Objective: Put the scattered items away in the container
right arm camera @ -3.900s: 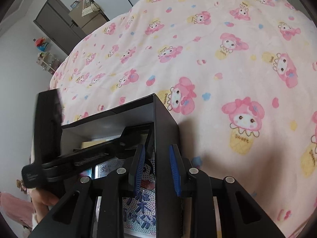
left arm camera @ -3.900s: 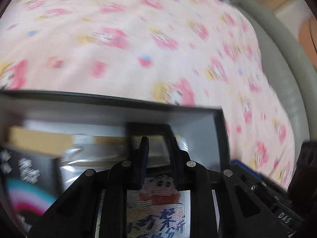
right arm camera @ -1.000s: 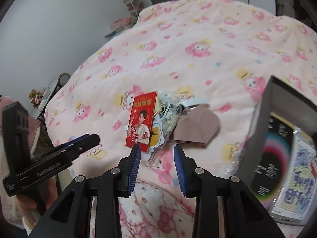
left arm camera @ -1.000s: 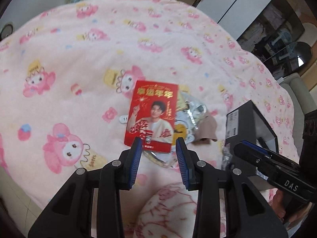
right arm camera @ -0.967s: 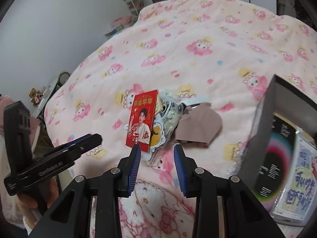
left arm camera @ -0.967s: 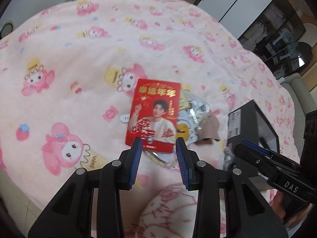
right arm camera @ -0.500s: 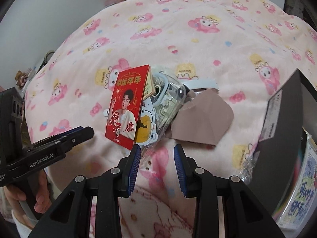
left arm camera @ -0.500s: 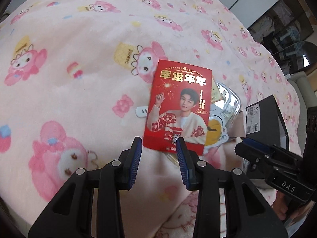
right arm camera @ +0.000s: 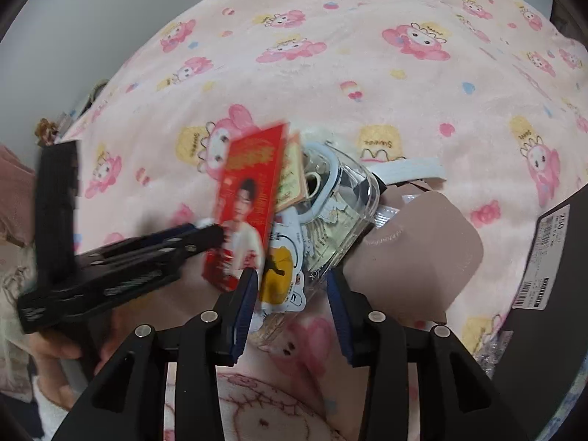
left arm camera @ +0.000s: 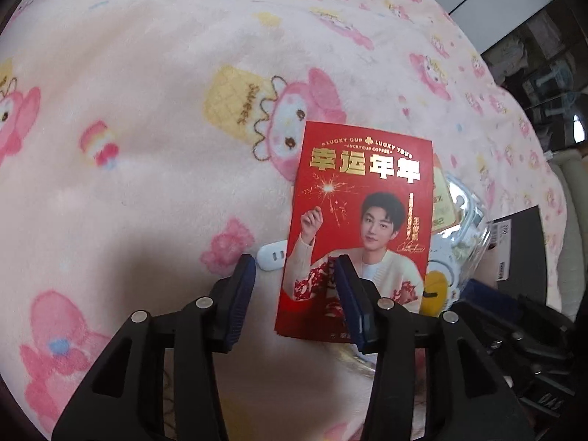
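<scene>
A red card [left arm camera: 358, 220] with a young man's picture lies on top of a small pile on the pink blanket. My left gripper [left arm camera: 294, 288] is open, its right finger over the card's lower left corner, its left finger on the blanket. In the right wrist view the card [right arm camera: 250, 198] is blurred and the left gripper's tip [right arm camera: 215, 233] touches it. Under it lie a clear phone case [right arm camera: 338, 205], a yellow sticker [right arm camera: 281, 283] and a brown cloth pouch [right arm camera: 419, 253]. My right gripper [right arm camera: 290, 303] is open over the sticker and case. The black box [right arm camera: 551, 257] stands at the right.
A small white oval item [left arm camera: 271, 255] lies on the blanket left of the card. A white strip [right arm camera: 408, 167] lies behind the pouch. The blanket [left arm camera: 147, 110] spreads wide to the left and far side. Cupboards [left arm camera: 514, 7] stand beyond the bed.
Both grippers have come down and closer to the pile. My left gripper has reached the red card's lower edge. The card looks tilted and blurred now in the right wrist view.
</scene>
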A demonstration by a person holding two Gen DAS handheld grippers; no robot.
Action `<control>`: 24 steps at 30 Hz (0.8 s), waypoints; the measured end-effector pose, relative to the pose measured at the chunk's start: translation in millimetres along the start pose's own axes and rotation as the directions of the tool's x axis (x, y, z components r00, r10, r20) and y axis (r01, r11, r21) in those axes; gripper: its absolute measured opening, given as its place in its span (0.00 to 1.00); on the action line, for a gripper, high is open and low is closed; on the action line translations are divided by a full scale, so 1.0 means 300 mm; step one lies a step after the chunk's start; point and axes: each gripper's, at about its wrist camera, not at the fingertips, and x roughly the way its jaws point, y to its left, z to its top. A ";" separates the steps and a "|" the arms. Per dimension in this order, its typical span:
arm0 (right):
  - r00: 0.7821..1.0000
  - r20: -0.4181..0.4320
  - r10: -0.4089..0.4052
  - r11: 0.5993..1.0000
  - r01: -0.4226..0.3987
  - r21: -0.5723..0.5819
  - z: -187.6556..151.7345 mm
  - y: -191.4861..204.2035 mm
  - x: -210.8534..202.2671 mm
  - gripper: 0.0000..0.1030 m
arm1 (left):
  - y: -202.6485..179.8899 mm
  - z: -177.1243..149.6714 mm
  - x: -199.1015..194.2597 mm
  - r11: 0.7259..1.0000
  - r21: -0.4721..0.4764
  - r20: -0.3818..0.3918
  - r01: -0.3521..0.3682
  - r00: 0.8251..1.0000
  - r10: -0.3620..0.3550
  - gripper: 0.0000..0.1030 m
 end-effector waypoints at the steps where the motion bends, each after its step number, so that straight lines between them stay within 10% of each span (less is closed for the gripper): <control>1: 1.000 0.001 -0.005 1.000 0.005 -0.002 -0.004 0.002 0.000 0.35 | -0.004 -0.003 -0.003 1.000 0.007 -0.003 0.004 1.000 -0.004 0.45; 8: 0.998 -0.010 0.061 0.998 -0.061 0.026 -0.037 -0.007 -0.027 0.35 | -0.062 -0.071 -0.017 0.994 0.081 -0.098 0.069 0.993 -0.061 0.47; 24: 0.999 -0.031 0.028 0.998 -0.030 -0.057 -0.014 0.025 0.006 0.35 | 0.014 -0.001 0.010 0.994 -0.023 -0.037 0.106 0.994 -0.106 0.53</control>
